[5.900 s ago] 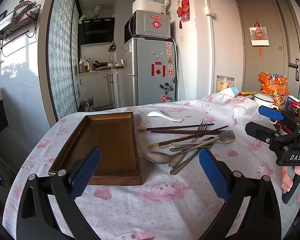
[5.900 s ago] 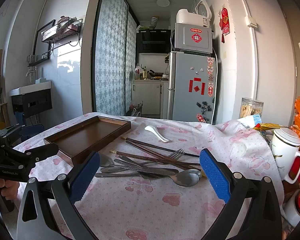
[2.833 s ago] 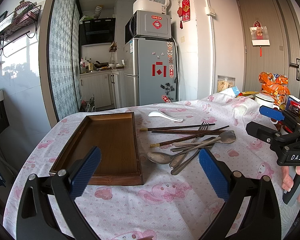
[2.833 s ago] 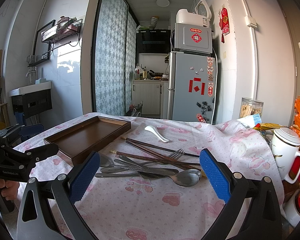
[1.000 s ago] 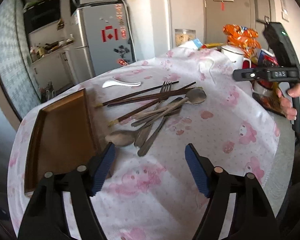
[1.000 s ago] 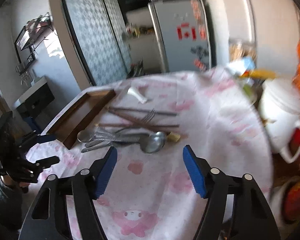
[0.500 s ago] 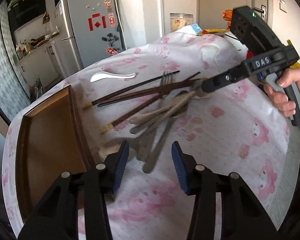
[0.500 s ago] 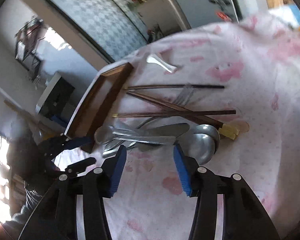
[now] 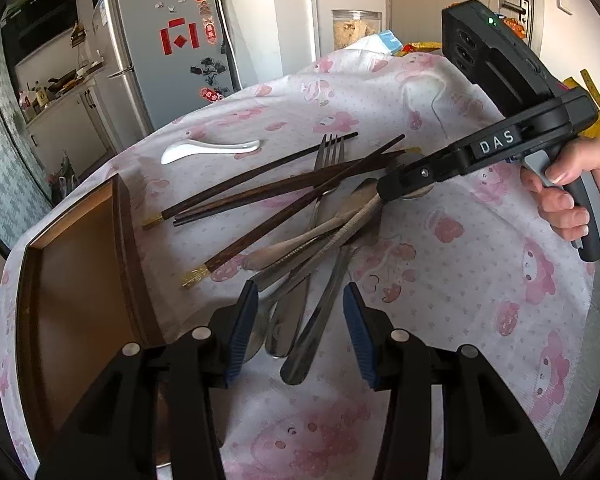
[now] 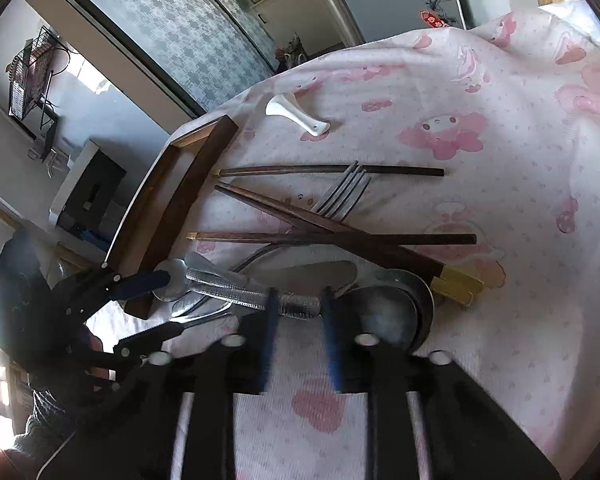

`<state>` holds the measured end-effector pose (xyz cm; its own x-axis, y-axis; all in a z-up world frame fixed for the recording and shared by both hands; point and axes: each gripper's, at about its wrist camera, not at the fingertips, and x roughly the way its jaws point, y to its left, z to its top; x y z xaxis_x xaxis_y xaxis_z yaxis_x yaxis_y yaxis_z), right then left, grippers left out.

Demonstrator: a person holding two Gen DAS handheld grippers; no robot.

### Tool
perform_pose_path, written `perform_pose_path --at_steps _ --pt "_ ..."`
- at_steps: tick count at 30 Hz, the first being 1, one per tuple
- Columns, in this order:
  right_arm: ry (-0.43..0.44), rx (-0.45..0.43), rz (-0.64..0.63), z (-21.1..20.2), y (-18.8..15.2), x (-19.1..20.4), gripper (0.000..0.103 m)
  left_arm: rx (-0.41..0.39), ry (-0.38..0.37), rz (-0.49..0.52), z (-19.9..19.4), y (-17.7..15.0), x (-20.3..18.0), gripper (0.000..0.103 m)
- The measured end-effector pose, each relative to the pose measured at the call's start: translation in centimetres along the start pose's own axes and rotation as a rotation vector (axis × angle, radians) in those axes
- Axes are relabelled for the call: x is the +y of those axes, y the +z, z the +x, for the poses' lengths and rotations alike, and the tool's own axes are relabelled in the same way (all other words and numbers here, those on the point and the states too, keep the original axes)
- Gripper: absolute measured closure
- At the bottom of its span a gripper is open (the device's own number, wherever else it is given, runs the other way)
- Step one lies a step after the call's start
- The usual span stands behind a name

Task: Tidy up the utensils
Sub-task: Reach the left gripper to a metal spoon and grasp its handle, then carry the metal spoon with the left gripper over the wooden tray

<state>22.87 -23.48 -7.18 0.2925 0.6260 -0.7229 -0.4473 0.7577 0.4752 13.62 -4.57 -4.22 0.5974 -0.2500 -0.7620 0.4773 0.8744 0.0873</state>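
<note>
- Both grippers have dropped from level, wide-open poses facing the kitchen to steep downward poses over the utensil pile (image 9: 316, 236); six seconds ago they hung back from it.
- Since half a second ago the right gripper (image 10: 298, 330) has been closing, and its blue pads (image 10: 269, 332) now sit much nearer each other.
- Between those pads lies the textured handle of a metal spoon (image 10: 380, 312), close to its bowl; whether the pads already press on it I cannot tell, as that part is blurred.
- From the left wrist view, the right gripper's (image 9: 392, 188) black tip meets the pile at the far end, where the spoon bowls and chopstick ends lie.
- The left gripper (image 9: 300, 330) stands partly open, narrower than a second ago, its pads (image 9: 244, 328) straddling the near handle ends of the pile without pinching them.
- In the right wrist view the left gripper (image 10: 160, 304) shows the same: one finger by a spoon bowl, the other apart below it.
- The pile itself holds dark wooden chopsticks (image 9: 284, 192), a fork (image 9: 330, 152) and several metal spoons, crossed over one another on the pink-printed tablecloth (image 9: 480, 280).
- A wooden tray (image 9: 76, 280) lies just left of the pile, nothing visible in it.
- A white ceramic spoon (image 9: 208, 148) lies beyond the pile, apart from it.
- The pile, tray and white spoon lie as they did before.
</note>
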Motion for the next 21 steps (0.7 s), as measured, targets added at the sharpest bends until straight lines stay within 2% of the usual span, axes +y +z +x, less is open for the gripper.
perform_pose_path --at_steps 6,10,11,15,21 --pt "0.056 -0.061 -0.036 -1.9 -0.1 1.3 0.095 0.003 0.004 0.018 0.4 0.1 -0.2 0.054" --pt "0.051 -0.09 -0.109 -3.8 -0.2 3.4 0.097 0.002 0.007 0.018 0.9 0.5 0.1 0.054" --pt "0.049 -0.095 -0.12 -4.1 -0.3 3.7 0.097 0.005 0.006 0.019 1.0 0.7 0.1 0.057" --pt "0.024 -0.104 -0.164 -4.8 -0.6 5.1 0.098 0.009 0.016 0.018 1.7 1.0 0.3 0.08" --pt "0.012 -0.131 -0.166 -6.1 -0.7 5.5 0.098 -0.008 -0.017 0.008 1.0 1.3 -0.1 0.082"
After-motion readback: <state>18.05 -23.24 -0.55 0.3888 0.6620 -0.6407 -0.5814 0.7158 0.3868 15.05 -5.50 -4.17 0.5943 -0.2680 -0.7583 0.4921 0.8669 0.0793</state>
